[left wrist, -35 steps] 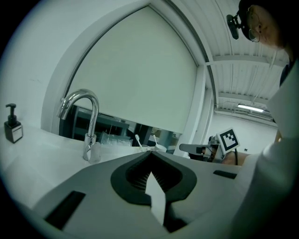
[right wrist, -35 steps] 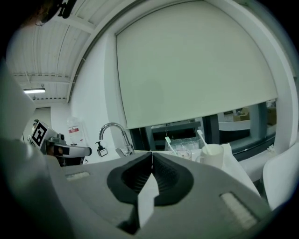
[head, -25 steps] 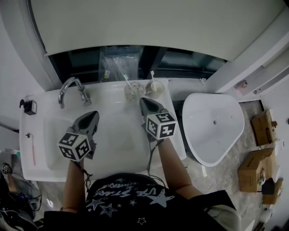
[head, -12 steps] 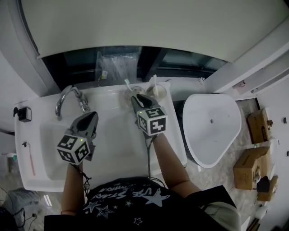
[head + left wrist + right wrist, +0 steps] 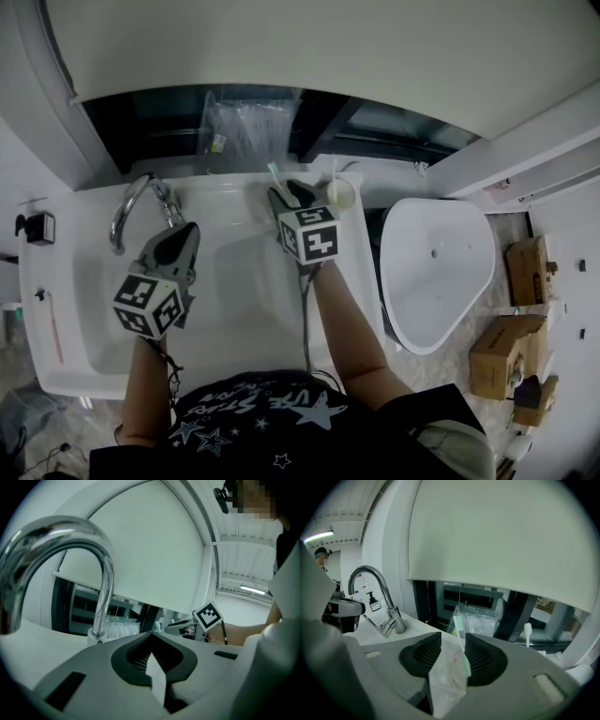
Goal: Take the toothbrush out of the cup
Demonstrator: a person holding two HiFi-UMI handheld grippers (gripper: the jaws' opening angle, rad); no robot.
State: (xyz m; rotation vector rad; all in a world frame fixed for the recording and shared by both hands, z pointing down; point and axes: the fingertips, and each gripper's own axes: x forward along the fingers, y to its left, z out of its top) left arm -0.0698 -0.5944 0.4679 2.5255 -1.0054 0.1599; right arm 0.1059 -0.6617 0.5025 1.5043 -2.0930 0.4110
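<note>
A green toothbrush [image 5: 461,634] stands in a clear cup [image 5: 446,679] on the back rim of the sink [image 5: 234,309]. My right gripper [image 5: 452,639] has just been opening its jaws, and they now stand wide with the cup and brush between them, pads apart from both. From the head view, the right gripper [image 5: 284,191] covers most of that cup, and only the green toothbrush [image 5: 273,172] head shows. A second cup [image 5: 341,194] with a white toothbrush [image 5: 528,633] stands just to its right. My left gripper [image 5: 183,230] is shut and empty, hovering over the basin near the faucet [image 5: 131,199].
The chrome faucet [image 5: 101,569] arches close in front of the left gripper [image 5: 151,638]. A plastic bag [image 5: 246,131] leans behind the cups. A white oval bowl [image 5: 441,272] sits right of the sink, with cardboard boxes [image 5: 502,352] beyond. A thin red item [image 5: 52,326] lies on the sink's left ledge.
The right gripper moved forward to the back rim and its jaws went from shut to wide around the left cup. The left gripper crept forward toward the faucet.
</note>
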